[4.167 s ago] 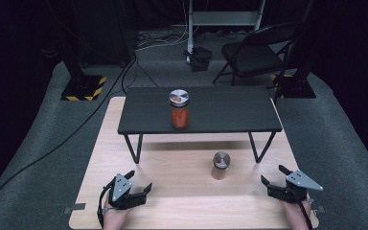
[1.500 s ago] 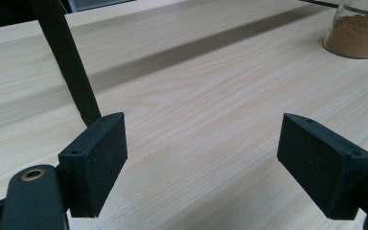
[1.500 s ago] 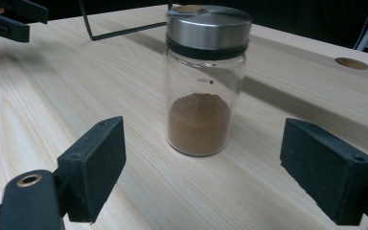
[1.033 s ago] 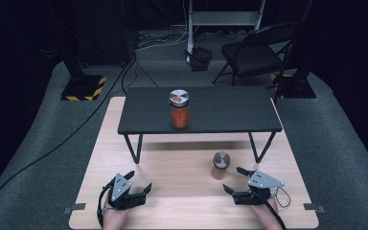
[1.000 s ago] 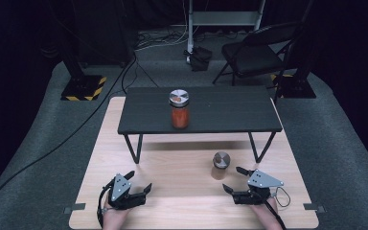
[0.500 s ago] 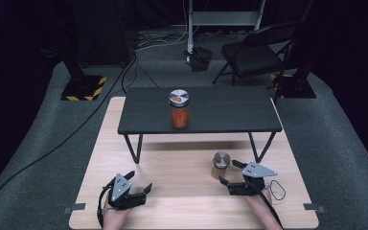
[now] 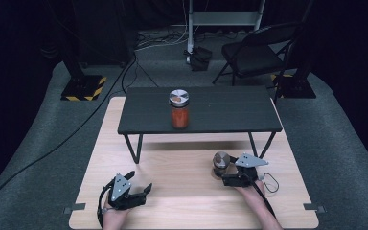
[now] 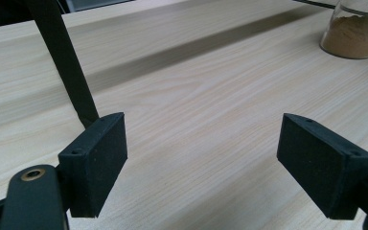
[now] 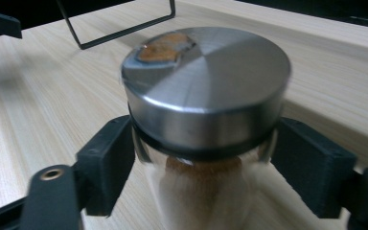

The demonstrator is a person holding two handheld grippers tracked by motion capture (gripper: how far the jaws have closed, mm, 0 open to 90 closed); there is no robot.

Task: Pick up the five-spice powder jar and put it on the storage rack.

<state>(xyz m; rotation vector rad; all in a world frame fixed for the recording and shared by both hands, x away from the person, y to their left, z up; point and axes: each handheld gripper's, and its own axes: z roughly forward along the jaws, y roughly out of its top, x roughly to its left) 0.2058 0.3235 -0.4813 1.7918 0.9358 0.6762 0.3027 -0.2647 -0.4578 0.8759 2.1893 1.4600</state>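
The right gripper (image 7: 226,178) was seen on the pale wooden board (image 7: 182,191), its two black jaws set on either side of a small jar (image 7: 220,164) with a brushed metal lid (image 9: 206,91). In the right gripper view the jar (image 9: 201,158) stood upright between the jaws, just under its lid, with the left pad (image 9: 109,163) at the glass and the right pad (image 9: 311,165) close beside it; whether both pads were pressed against the glass could not be told, so the jaws were judged to be around the jar rather than clearly clamped on it. Brown powder was seen inside the jar, and a brownish smear lay on the lid. A cable (image 7: 268,183) was looped on the board just to the right of that gripper. The left gripper (image 7: 133,188) was held low over the board, well apart from the jar and to its left, with its jaws spread wide and nothing between them. In the left gripper view the two pads (image 8: 96,160) were seen apart above bare wood, a thin black leg (image 8: 69,72) stood just ahead of the left pad, and the jar (image 8: 357,33) was seen far off at the upper right. Beyond both grippers a low black table (image 7: 230,112) stood on the board, and a second jar (image 7: 179,109) with orange contents and a metal lid stood upright on its top. Farther back, a folding chair (image 7: 256,52) was seen on the grey floor.
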